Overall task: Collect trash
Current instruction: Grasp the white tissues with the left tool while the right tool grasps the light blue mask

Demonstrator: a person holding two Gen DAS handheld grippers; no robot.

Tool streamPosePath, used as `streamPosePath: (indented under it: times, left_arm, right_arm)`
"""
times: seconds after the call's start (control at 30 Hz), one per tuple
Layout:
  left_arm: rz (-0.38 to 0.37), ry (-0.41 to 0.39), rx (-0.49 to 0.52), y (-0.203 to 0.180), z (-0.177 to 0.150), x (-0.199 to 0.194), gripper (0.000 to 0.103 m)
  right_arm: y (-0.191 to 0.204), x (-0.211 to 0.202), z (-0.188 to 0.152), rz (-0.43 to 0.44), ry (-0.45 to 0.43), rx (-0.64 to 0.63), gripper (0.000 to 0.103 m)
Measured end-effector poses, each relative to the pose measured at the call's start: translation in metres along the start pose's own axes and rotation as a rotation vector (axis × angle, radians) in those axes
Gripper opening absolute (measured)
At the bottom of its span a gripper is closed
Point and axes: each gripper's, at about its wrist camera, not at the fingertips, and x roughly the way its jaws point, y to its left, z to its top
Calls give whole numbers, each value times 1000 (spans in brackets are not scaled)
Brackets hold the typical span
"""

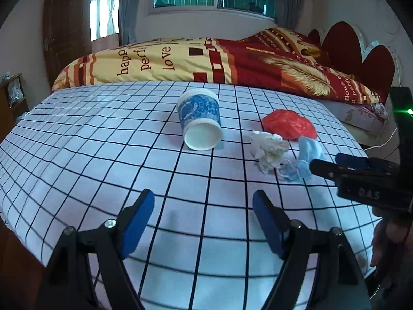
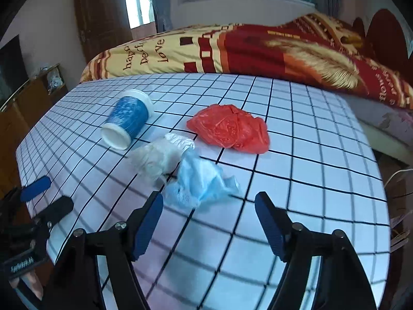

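Note:
A blue-and-white paper cup (image 1: 201, 124) (image 2: 127, 122) lies on its side on the checked tablecloth (image 1: 103, 142). To its right lie a crumpled white tissue (image 1: 268, 149) (image 2: 157, 156), a crumpled blue face mask (image 1: 306, 161) (image 2: 201, 180) and a crumpled red plastic bag (image 1: 289, 125) (image 2: 229, 128). My left gripper (image 1: 204, 201) is open and empty, over the cloth in front of the cup; it also shows in the right wrist view (image 2: 46, 193). My right gripper (image 2: 209, 206) is open and empty, just short of the mask; it also shows in the left wrist view (image 1: 333, 161).
A bed with a red and yellow quilt (image 1: 219, 59) lies right behind the table. A wooden door (image 1: 64, 33) and a low cabinet (image 2: 31, 95) stand at the left. A white cable (image 1: 384, 142) hangs past the table's right edge.

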Motion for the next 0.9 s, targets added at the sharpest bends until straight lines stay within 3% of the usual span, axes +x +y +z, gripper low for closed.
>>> streamPosePath:
  times: [0.17, 0.23, 0.37, 0.53, 0.73, 0.83, 0.9]
  left_arm:
    - [-19, 7, 7, -5, 5, 14, 80]
    - [-33, 8, 10, -10, 7, 18, 80]
    - [-61, 4, 22, -25, 12, 25, 78]
    - [-104, 13, 55, -51, 20, 38, 73]
    - [-133, 52, 70, -70, 34, 60, 57]
    - [-136, 115, 82, -76, 36, 70, 29]
    - [-129, 122, 88, -78, 35, 70, 26]
  right_arm:
    - [1, 24, 8, 45, 34, 9, 63]
    - [1, 29, 9, 83, 40, 6, 42]
    - [-12, 20, 7, 65, 1, 0, 34]
    - [-51, 7, 2, -5, -28, 54, 33]
    - [-80, -5, -5, -27, -36, 96, 32]
    - [-86, -10, -8, -51, -43, 92, 28]
    - [-89, -15, -11, -62, -47, 92, 27]
